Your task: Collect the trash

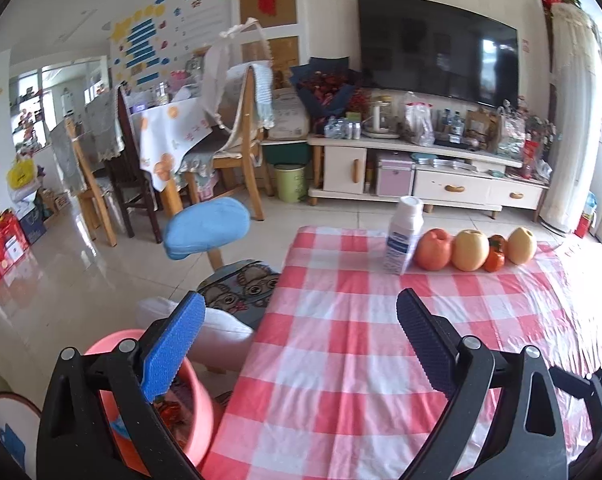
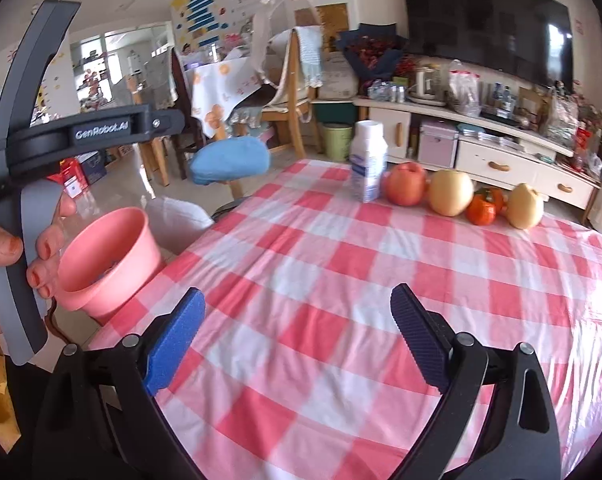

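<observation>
Trash sits in the pink bin [image 1: 197,412] beside the tabletop's [image 1: 341,360] left edge; red and blue wrappers show inside it past the left claw's [image 1: 297,340] blue finger. That left claw is spread wide with nothing between its fingers, above the red-and-white checked cloth. The right claw [image 2: 297,332] also stands wide and empty over the same cloth. In the right wrist view a hand [image 2: 29,248] grips the other tool's grey handle just beside the bin's rim. At the far edge a white bottle [image 1: 404,236] stands upright beside a row of fruit: an apple [image 1: 433,250], a pear [image 1: 469,250], a persimmon [image 1: 495,256] and a second pear [image 1: 521,246].
</observation>
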